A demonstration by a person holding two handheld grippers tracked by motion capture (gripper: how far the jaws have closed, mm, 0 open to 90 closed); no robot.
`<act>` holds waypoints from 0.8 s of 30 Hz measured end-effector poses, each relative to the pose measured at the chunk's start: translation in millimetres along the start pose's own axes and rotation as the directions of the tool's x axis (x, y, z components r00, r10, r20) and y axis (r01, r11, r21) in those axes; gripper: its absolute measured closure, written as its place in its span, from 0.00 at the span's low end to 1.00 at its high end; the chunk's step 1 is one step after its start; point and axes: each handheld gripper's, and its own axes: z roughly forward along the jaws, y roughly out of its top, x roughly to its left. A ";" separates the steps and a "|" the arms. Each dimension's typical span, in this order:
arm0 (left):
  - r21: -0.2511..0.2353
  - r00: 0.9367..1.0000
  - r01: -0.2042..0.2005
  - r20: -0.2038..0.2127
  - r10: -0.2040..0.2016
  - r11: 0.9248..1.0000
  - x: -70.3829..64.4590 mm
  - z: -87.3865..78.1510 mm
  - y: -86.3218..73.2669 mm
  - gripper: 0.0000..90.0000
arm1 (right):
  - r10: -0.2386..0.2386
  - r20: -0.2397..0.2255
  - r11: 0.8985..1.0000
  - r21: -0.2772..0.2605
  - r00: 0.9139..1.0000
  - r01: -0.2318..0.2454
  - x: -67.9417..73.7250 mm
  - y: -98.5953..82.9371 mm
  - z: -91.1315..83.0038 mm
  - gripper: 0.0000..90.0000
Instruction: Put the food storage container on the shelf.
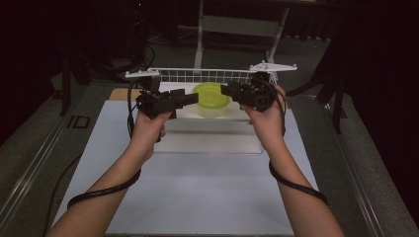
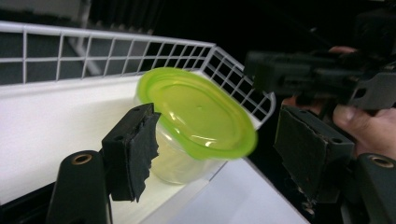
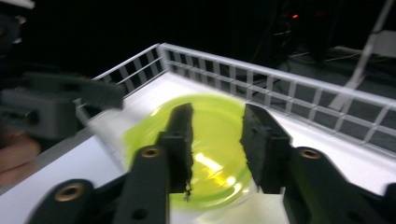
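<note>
Dark surroundings framed a white table (image 1: 197,187) carrying a wire-walled tray (image 1: 197,75). Inside it sat a clear container with a green lid (image 1: 211,96). Both the left gripper (image 1: 190,98) and right gripper (image 1: 228,90) hovered beside it, jaws parted, container between them, ungrasped.

Your right gripper (image 3: 215,140) is hovering over the green lid (image 3: 205,149).
Its jaws are standing parted above the lid; the white wire rack (image 3: 280,79) is running behind the lid, the left gripper (image 3: 51,109) blurring beside it.
</note>
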 end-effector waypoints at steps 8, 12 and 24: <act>-0.094 0.994 -0.103 0.027 0.106 0.990 -14.1 -18.8 -33.1 0.18 | -0.060 -0.107 0.997 0.036 0.992 0.064 32.6 -28.4 -7.1 1.00; -0.134 0.987 -0.155 0.019 0.159 0.979 -15.0 -25.9 -58.8 0.11 | -0.031 -0.131 0.998 0.056 0.991 0.039 35.7 -51.2 1.4 1.00; -0.103 0.966 -0.252 -0.080 0.245 0.962 -11.5 -35.5 -121.9 0.02 | 0.025 -0.093 0.995 0.101 0.995 -0.016 18.6 -67.4 29.8 1.00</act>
